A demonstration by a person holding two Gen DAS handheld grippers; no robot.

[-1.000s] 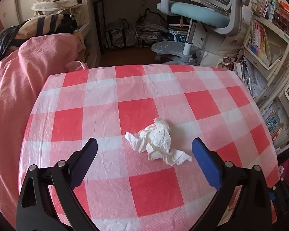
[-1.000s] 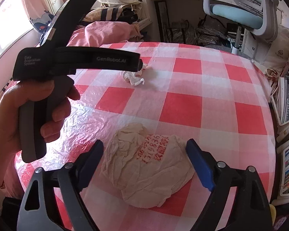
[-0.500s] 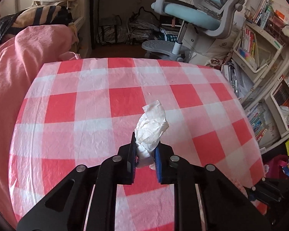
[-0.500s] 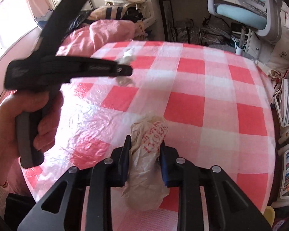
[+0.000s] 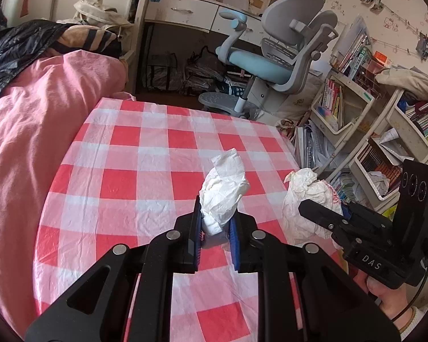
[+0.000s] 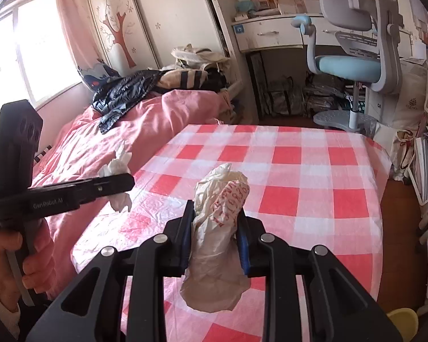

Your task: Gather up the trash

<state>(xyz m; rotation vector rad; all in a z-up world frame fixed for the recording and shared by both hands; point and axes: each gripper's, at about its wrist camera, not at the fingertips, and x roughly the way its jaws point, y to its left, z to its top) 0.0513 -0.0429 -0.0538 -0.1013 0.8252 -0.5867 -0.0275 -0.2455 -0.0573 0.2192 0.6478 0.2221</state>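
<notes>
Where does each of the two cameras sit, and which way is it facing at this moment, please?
Left wrist: on the left gripper, looking over the checked table toward the desk chair; it grips a white tissue; the right gripper shows at its right.
Right wrist: on the right gripper, facing the same chair; it grips a printed plastic bag; the left gripper and left hand show at its left.
Shared: table, chair, pink bedding, tissue, bag.

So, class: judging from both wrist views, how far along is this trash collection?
Done: both pieces are picked up and raised off the checked tablecloth, which shows no other litter. In hand: the left tongs pinch the white tissue; the right tongs pinch the crumpled printed bag. Left: dropping both somewhere; no bin is clearly visible.
</notes>
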